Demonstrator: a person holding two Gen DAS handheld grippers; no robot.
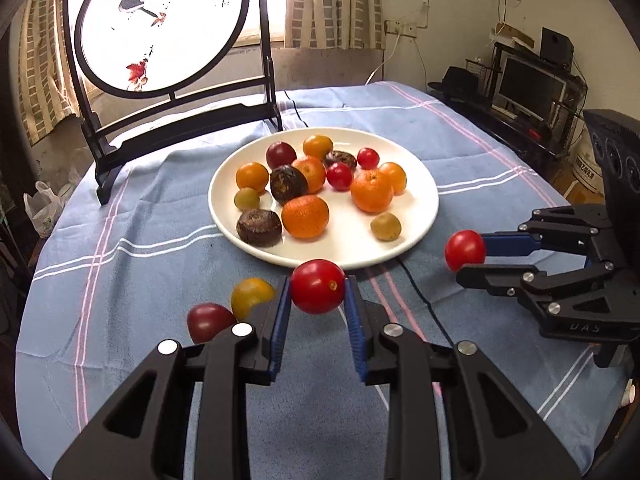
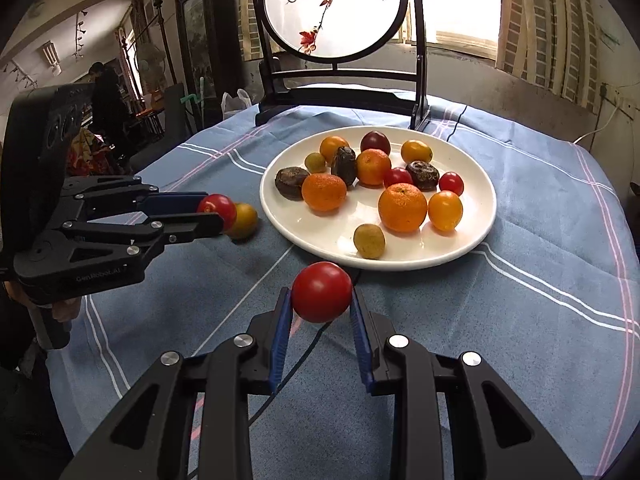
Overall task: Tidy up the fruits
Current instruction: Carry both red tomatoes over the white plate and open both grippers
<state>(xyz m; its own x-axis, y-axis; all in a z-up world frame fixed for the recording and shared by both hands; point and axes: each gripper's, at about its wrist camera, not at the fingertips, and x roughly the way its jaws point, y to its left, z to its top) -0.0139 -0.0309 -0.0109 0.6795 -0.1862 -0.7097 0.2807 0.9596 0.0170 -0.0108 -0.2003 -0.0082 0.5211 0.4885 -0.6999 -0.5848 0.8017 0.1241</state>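
A white plate (image 1: 416,216) (image 2: 472,236) on the blue cloth holds several fruits: oranges, yellow and red cherry tomatoes, dark chestnut-like pieces and small green fruits. My left gripper (image 1: 317,292) (image 2: 218,210) is shut on a red cherry tomato (image 1: 317,286) (image 2: 216,206), held just in front of the plate's near rim. My right gripper (image 2: 321,300) (image 1: 466,254) is shut on another red cherry tomato (image 2: 321,291) (image 1: 464,249), right of the plate. A yellow tomato (image 1: 250,296) (image 2: 245,220) and a dark red tomato (image 1: 208,320) lie on the cloth left of my left gripper.
A black-framed round painted screen (image 1: 160,24) (image 2: 336,8) stands behind the plate. A black cable (image 1: 420,292) runs across the cloth from under the plate. The round table's edges fall away left and right. A desk with a monitor (image 1: 528,84) stands beyond the right side.
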